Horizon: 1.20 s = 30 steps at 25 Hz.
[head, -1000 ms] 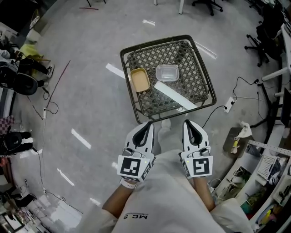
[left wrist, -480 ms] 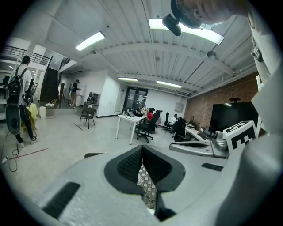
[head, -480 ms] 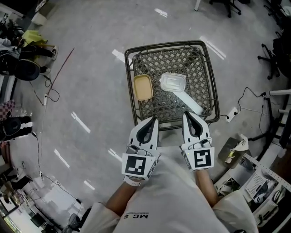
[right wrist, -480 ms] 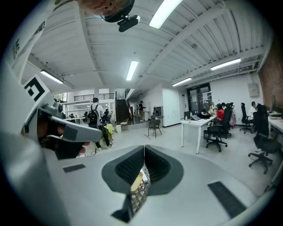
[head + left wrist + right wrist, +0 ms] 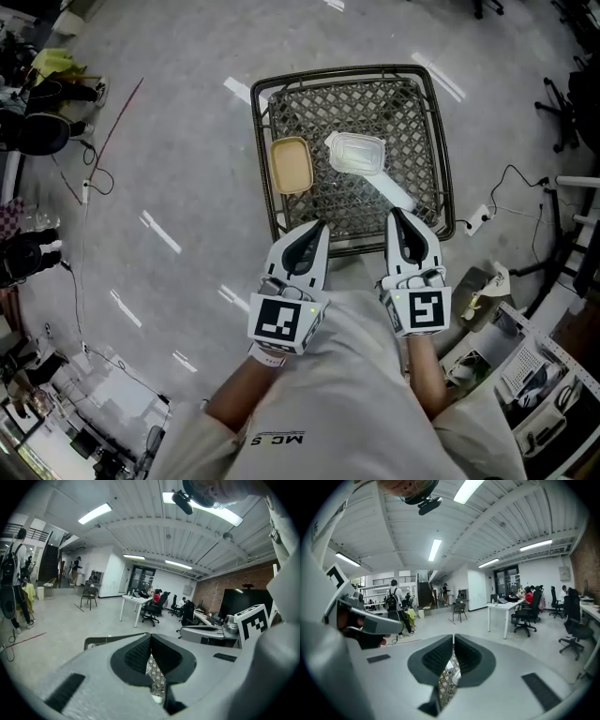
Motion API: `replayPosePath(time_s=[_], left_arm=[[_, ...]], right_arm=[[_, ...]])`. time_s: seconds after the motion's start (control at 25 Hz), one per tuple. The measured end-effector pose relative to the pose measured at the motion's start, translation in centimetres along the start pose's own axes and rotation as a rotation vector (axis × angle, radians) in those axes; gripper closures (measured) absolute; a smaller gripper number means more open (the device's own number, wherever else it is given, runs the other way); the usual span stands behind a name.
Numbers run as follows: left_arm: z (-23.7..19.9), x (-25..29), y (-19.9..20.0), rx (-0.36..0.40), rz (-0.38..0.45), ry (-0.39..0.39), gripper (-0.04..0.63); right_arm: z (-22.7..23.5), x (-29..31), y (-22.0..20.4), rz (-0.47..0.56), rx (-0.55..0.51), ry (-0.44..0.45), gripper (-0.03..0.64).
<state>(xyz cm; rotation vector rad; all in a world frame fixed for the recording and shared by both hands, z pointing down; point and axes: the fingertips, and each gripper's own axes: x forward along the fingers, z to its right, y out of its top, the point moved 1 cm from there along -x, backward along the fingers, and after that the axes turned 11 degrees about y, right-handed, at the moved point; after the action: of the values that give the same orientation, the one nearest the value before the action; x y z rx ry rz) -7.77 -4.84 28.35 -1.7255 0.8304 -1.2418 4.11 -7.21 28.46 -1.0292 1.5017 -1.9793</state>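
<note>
2 grippers are in front of me, side by side, and both are clenched with nothing between the jaws. On the left gripper (image 5: 317,230) the dark pads meet at the tips, which its own view (image 5: 150,637) shows clearly. On the right gripper (image 5: 397,217) the pads stand together in the same way in the right gripper view (image 5: 453,638), with only a thin slit under the tips. Through this slit in both views I see only a piece of wire mesh.

From the head view, both grippers point forward over the near rim of a wire basket (image 5: 410,127) that stands on the grey floor (image 5: 178,141). The tip of the right gripper is just beside the near end of a long white strip (image 5: 392,192), which lies slanted in the basket. The far end of the strip goes under a clear plastic box (image 5: 355,154) near the middle of the basket. A flat tan container (image 5: 292,165) lies to the left of this box, close to the left rim and ahead of the left gripper. I cannot tell if the 2 containers touch each other. To the right of the basket, a black cable (image 5: 511,178) runs over the floor.
</note>
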Motion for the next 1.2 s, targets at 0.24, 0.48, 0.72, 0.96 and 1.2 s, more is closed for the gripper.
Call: replayPosePath(time_s=[0.24,0.48,0.72,0.96,1.2], left_arm=[[-0.5,2.5,-1.2,0.016,-0.028,-0.016,0.571],[-0.9,5.4,-3.4,0.004,-0.087,-0.018,0.571],[-1.0,9.2,-5.3,-0.025,-0.129,-0.023,0.571],[-0.8,13.0,-7.8,-0.026,-0.177,-0.028,0.571],[-1.6,15.7,-11.4,-0.024,-0.229,-0.032,0.571]], right_arm=[[2.8,1.9,-1.9,-0.032,-0.002,-0.027,0.6],[5.6,4.3,-5.3,-0.089,0.06,-0.032,0.598],[8.7,7.0,-9.5,-0.159,0.111,-0.045,0.598],[11.5,9.2,-14.5,-0.217,0.149,-0.058,0.583],[13.2,11.3,-20.0,-0.285,0.177,-0.063,0.566]])
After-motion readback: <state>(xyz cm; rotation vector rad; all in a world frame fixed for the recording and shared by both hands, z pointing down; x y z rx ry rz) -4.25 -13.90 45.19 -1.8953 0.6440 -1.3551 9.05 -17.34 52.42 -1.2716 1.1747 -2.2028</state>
